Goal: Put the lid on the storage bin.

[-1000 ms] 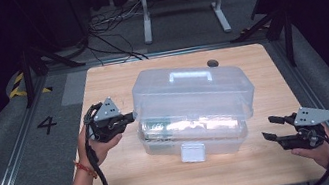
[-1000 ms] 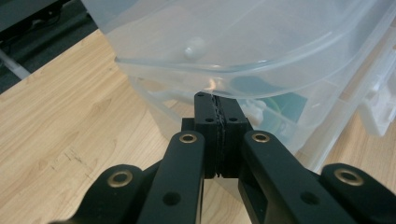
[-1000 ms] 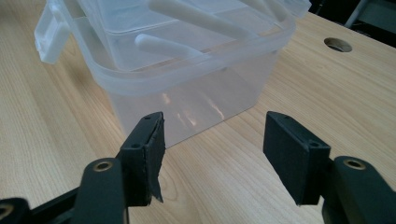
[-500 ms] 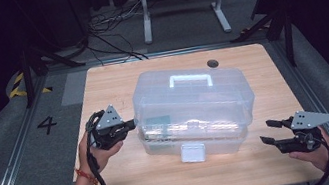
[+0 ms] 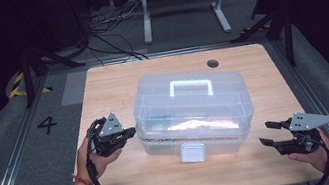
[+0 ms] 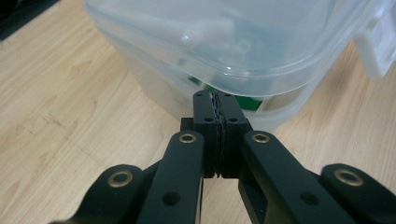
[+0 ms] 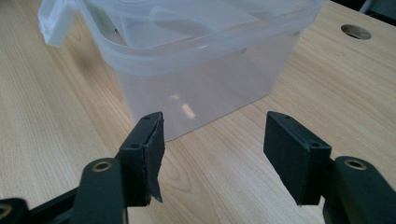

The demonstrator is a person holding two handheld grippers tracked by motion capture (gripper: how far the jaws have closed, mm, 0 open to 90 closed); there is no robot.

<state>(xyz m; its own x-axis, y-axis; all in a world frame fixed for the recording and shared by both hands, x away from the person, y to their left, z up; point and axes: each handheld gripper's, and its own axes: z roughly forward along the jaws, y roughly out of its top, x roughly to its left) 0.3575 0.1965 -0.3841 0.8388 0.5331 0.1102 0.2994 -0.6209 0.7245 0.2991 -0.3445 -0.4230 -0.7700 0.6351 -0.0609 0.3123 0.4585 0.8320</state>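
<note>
Between left tool [image 5: 129,132] and right tool [image 5: 266,133]: clear box [image 5: 194,113].

The clear plastic box [image 5: 194,113] takes up the middle of the wooden table [image 5: 106,89]. Bare wood lies open along its left, right, far and near sides, with the round hole [image 5: 213,63] beyond it.

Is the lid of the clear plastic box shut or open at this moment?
Shut. The lid sits level on the clear plastic box all around, its white handle lies on top, and the front latch hangs down over the base.
</note>
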